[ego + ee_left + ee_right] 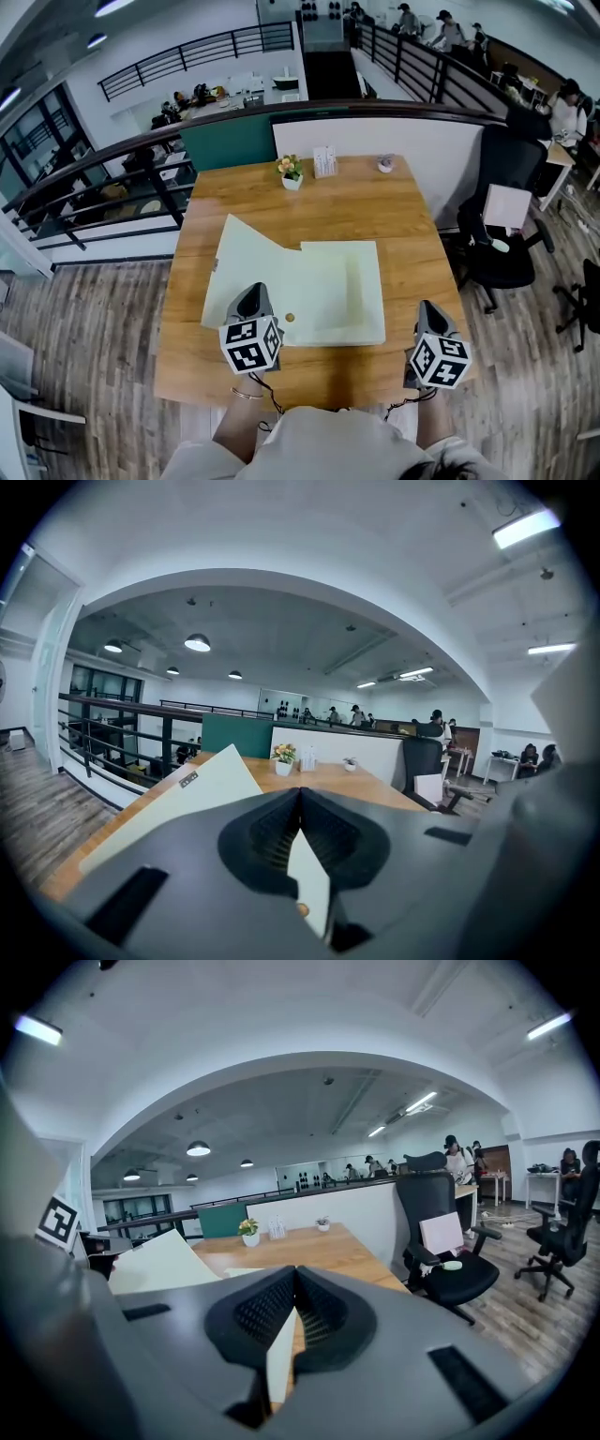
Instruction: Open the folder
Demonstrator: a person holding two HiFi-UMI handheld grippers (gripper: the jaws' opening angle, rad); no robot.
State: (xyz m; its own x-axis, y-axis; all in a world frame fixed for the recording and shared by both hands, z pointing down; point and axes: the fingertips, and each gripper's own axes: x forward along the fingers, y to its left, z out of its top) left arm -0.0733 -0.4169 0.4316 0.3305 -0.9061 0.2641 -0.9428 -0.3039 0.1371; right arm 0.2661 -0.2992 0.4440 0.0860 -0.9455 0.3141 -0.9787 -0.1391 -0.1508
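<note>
Already open: folder on table, both jaws clenched

Pale cream folder (342, 291) lay in the middle of the table (403, 211), body flat on the wood. Its cover (246, 258) was swung out to the left. In the left gripper view the cover stood tilted, far corner up above the tabletop line, with a small dark label (188, 780) near that edge. A brass stud (289, 317) sat on the folder's near part, just right of my left gripper (251, 291). That gripper hung over the cover's near edge, jaws clenched tip to tip. Pale folder surface and the stud showed through the gap behind the tips. Couldn't tell whether the tips touched the cover. My right gripper (427, 307) was off to the right of the folder, apart from it, over the table's near right corner, jaws likewise pressed together at the tips. A potted plant (292, 172) stood at the far edge, well apart from the folder. A black office chair (502, 248) stood beside the table on the right.
</note>
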